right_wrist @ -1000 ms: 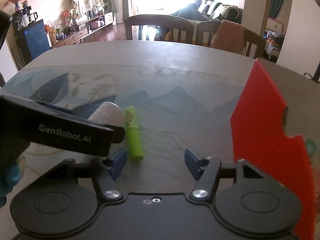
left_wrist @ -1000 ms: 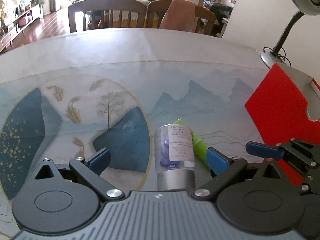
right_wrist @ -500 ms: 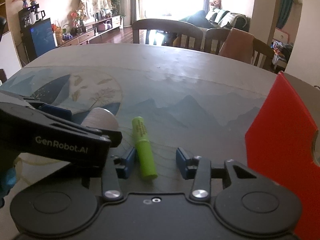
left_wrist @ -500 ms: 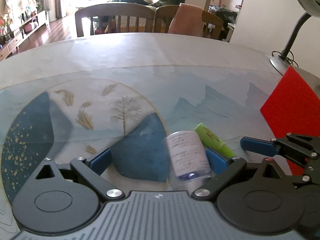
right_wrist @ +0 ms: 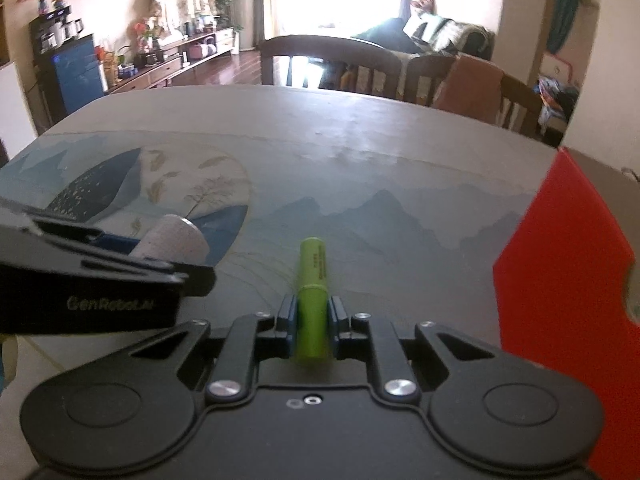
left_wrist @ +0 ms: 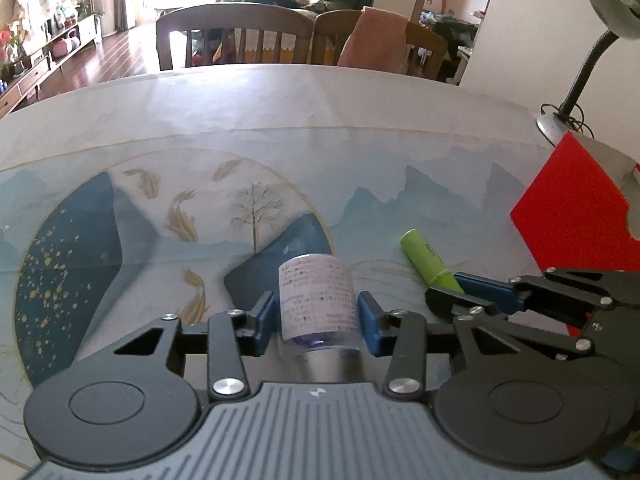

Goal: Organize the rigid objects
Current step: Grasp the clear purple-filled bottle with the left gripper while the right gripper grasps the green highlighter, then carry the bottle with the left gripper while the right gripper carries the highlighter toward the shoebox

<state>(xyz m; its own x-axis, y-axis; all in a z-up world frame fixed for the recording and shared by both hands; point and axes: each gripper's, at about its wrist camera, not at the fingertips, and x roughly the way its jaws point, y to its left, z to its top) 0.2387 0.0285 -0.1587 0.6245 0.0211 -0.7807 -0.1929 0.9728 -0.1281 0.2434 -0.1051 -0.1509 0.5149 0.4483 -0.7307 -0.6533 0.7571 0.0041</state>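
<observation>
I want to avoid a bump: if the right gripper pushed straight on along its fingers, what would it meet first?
Probably the table mat. The right gripper, shut on the green marker, points down at bare mat; the red box sits off to the side.

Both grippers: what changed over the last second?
The left gripper is closing around the labelled bottle, its pads at the sides. The right gripper went from open to shut on the green highlighter. The red box stayed put.

Lime-green tube [right_wrist: 313,304], red box [right_wrist: 568,304], blue mountain-patterned tablecloth [left_wrist: 280,160].
</observation>
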